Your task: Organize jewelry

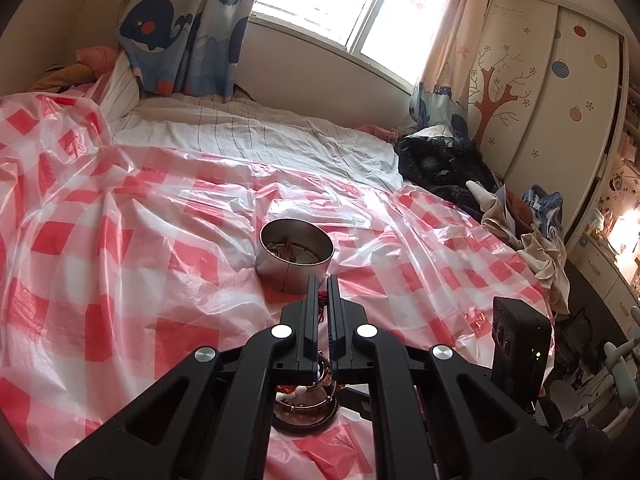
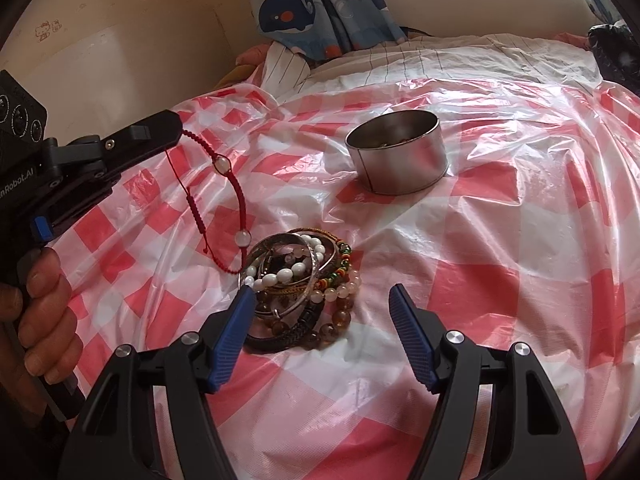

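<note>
My left gripper (image 1: 322, 280) is shut on a red cord bracelet (image 2: 224, 184) with white beads, which hangs from its tip (image 2: 172, 132) above the bed; a bit of the cord shows between the fingers (image 1: 321, 300). A pile of bracelets and bangles (image 2: 300, 292) lies on the red-checked plastic sheet (image 2: 500, 240), also seen under the left gripper (image 1: 304, 404). A round metal tin (image 1: 296, 256) (image 2: 398, 156) holding some jewelry stands beyond the pile. My right gripper (image 2: 322, 298) is open and empty, its left finger beside the pile.
The sheet covers a bed with a striped white sheet (image 1: 256, 132) behind it. Dark clothes (image 1: 444, 168) are heaped at the bed's right edge by a wardrobe (image 1: 540, 100). Whale-print curtains (image 1: 180, 28) and a window are at the back.
</note>
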A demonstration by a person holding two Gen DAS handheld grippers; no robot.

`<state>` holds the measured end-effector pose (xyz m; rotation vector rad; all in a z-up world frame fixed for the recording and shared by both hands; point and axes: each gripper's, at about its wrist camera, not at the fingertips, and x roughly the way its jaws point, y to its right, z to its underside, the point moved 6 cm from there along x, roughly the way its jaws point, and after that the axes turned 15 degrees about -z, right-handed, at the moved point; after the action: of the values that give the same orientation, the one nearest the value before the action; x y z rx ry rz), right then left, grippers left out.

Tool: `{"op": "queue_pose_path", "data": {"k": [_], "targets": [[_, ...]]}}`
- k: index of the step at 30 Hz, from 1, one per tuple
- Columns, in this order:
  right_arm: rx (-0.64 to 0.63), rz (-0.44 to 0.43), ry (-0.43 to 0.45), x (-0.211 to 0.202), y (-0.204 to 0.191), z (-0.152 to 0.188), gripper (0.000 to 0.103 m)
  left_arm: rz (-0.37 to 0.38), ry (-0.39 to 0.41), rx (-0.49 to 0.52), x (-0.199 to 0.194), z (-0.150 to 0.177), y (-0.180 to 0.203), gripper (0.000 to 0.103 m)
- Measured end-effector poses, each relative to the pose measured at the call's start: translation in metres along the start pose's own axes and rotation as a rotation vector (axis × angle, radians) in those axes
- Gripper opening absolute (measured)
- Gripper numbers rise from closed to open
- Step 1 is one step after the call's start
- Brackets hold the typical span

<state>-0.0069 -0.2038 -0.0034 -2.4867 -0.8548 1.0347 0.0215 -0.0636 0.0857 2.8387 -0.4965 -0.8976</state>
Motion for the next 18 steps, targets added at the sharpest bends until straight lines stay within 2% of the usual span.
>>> {"op": "queue_pose_path", "data": {"k": [1,3,5,13,14,15,17,18], "targets": [[-0.003,-0.005,-0.003,0.001,-0.001,-0.001,0.067,-0.001,0.004,0.000,-0.001,-0.001,0.000,0.003],[-0.016,-0.024,-0.014,0.005,-0.005,-0.004,0.055,-0.010,0.011,0.001,-0.002,-0.002,0.000,0.004],[-0.024,-0.030,-0.025,0.010,-0.008,-0.007,0.050,-0.014,0.012,-0.008,-0.003,-0.002,-0.003,0.004],[-0.009,0.001,-0.049,0.024,0.001,-0.014,0.040,-0.025,0.014,-0.013,-0.002,-0.004,-0.007,0.004],[-0.003,0.000,-0.055,0.026,0.002,-0.014,0.036,-0.027,0.014,-0.014,-0.002,-0.004,-0.007,0.004],[0.000,-0.002,-0.067,0.029,0.003,-0.013,0.026,-0.026,0.014,-0.015,-0.002,-0.004,-0.007,0.004],[-0.008,-0.008,-0.081,0.032,0.002,-0.012,0.016,-0.026,0.012,-0.015,-0.002,-0.004,-0.007,0.004],[-0.013,-0.010,-0.077,0.030,0.001,-0.013,0.007,-0.028,0.012,-0.015,-0.001,-0.004,-0.007,0.004]]}}
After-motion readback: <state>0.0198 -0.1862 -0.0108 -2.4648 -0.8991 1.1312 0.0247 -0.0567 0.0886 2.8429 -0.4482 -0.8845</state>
